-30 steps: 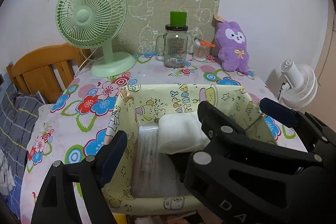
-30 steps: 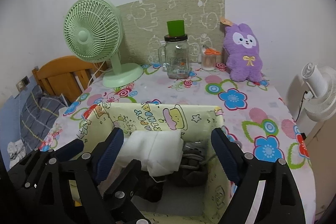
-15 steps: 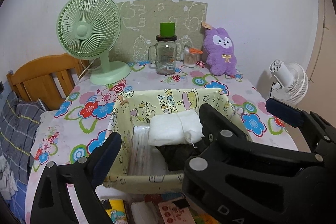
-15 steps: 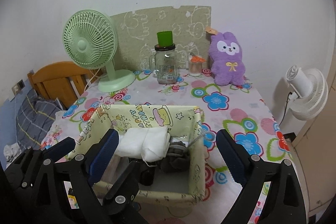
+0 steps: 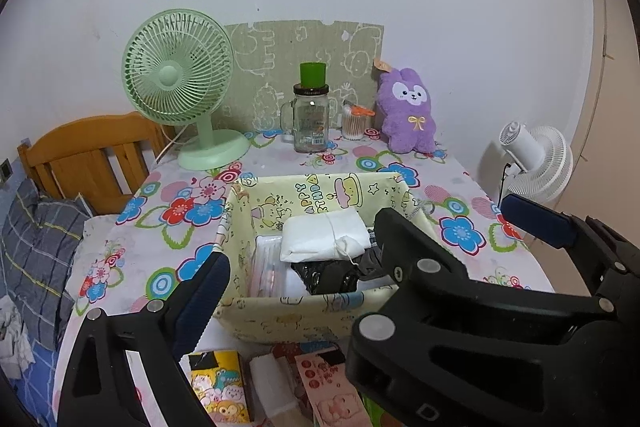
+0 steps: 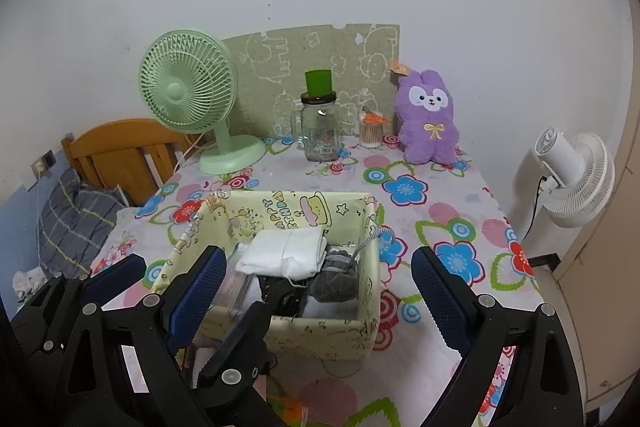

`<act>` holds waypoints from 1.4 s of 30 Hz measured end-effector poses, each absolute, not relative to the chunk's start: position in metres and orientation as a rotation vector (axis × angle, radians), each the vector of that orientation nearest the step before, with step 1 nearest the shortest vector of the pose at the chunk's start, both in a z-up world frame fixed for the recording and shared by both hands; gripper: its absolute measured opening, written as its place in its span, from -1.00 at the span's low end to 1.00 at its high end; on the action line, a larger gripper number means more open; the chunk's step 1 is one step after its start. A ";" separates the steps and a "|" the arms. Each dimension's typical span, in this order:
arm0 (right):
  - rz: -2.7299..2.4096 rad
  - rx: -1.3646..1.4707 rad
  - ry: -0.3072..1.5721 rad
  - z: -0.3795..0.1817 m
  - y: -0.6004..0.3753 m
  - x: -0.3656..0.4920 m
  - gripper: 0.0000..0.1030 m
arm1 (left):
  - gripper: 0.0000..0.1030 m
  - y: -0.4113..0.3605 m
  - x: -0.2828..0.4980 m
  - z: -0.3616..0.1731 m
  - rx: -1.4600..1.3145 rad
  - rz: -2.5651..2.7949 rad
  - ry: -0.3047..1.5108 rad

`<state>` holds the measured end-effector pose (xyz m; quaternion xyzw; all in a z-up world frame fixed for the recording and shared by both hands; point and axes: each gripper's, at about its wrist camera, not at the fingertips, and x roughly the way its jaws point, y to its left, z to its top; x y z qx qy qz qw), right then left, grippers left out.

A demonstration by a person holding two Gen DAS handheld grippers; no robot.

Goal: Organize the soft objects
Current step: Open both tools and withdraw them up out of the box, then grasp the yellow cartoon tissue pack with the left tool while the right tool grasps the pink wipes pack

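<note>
Both the left gripper (image 5: 360, 239) and right gripper (image 6: 320, 283) have just been opening; their jaws stand wide apart, gripping nothing. Just ahead sits the yellow fabric basket (image 6: 362, 337), holding a folded white cloth (image 6: 286, 253) atop dark soft items (image 6: 336, 279).

Printed cloth basket (image 5: 312, 311), matt, soft-walled. Inside: folded white cloth bundle (image 5: 324, 235) (string-tied), glossy clear plastic packet (image 5: 268, 267). Behind basket: smooth green plastic fan (image 5: 178, 83), clear glass jar (image 5: 310, 125), fuzzy purple plush (image 5: 408, 111). Left: varnished wooden headboard (image 5: 88, 155).
</note>
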<state>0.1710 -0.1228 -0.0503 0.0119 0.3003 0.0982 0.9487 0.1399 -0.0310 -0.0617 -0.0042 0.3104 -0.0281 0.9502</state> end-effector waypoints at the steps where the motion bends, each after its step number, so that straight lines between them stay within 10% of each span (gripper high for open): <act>1: 0.200 0.025 0.611 -0.049 -0.123 0.168 0.86 | 0.87 -0.031 0.137 -0.061 -0.005 -0.053 0.628; 42: 0.229 0.043 0.596 -0.092 -0.106 0.093 0.86 | 0.86 -0.015 0.066 -0.105 -0.001 -0.039 0.635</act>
